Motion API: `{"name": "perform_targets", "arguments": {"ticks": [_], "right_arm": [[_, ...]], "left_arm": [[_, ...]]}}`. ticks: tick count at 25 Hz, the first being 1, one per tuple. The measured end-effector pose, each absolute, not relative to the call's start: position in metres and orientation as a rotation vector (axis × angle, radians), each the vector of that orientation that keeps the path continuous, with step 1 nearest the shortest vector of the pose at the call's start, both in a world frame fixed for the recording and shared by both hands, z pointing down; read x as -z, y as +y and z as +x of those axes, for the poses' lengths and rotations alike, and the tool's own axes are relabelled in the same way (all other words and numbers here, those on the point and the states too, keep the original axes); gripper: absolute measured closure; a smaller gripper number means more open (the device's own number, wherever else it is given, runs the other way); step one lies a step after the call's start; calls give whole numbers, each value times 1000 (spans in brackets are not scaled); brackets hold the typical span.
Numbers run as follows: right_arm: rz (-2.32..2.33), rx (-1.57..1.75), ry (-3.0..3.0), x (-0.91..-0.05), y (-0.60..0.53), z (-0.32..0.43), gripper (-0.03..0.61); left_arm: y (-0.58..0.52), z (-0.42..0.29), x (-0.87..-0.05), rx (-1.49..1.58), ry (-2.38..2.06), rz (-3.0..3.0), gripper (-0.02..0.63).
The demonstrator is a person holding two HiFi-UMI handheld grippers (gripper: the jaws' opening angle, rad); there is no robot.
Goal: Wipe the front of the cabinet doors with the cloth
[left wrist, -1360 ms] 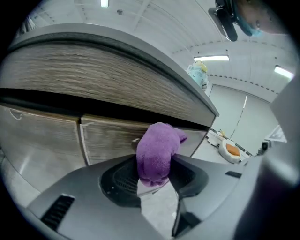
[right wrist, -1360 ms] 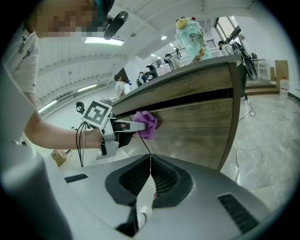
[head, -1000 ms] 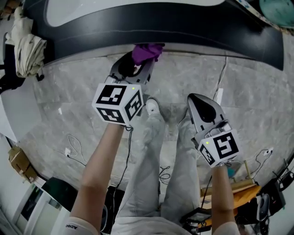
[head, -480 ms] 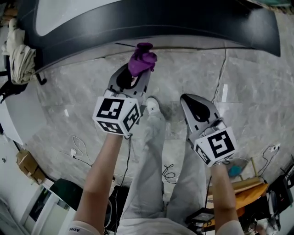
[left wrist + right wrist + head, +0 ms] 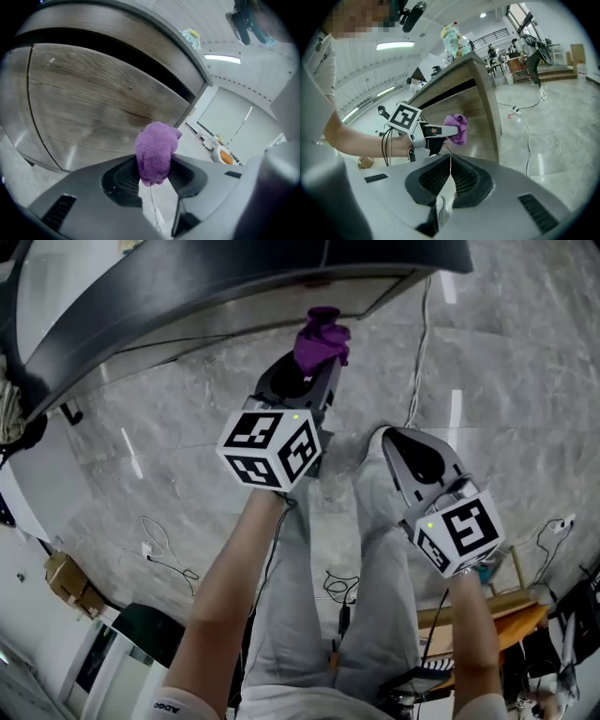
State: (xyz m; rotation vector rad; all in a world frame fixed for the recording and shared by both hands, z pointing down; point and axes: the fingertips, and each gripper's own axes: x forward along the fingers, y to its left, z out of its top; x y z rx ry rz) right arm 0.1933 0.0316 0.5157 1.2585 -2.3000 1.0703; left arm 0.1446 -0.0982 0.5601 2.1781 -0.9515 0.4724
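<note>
Purple cloth [image 5: 154,150] pinched in my left claw [image 5: 314,371], near door [image 5: 93,108] at upper left; next I press, sweep; right claw [image 5: 450,164] closed, empty.

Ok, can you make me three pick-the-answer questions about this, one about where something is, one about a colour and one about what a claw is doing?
1. Where is the fluffy purple cloth?
A) in a bucket
B) in the left claw
C) on a chair

2. What colour is the flat wooden cabinet door?
A) red
B) blue
C) brown

3. What is the right claw doing?
A) shut, holding nothing
B) wide open
C) squeezing a cup

Answers:
1 B, the left gripper view shows that claw pinching it.
2 C, its wood grain looks brown.
3 A, its pads meet with nothing between them.
</note>
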Motion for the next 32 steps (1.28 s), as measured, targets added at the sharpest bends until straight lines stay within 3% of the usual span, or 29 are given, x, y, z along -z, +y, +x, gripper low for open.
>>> {"name": "perform_targets", "arguments": {"ticks": [6, 12, 18, 32], "right_arm": [[1309, -1100, -2268, -530, 43, 230, 551], [1361, -1123, -2235, -546, 42, 240, 551], [1391, -1124, -2224, -544, 31, 222, 551], [1278, -1059, -2302, -524, -22, 101, 551]], "left_arm": [[-103, 205, -579, -517, -881, 2217, 465], [-124, 204, -596, -531, -912, 2185, 463], [-138, 166, -592, -557, -925, 2184, 463], [-178, 12, -585, -639, -1048, 2135, 463]]}}
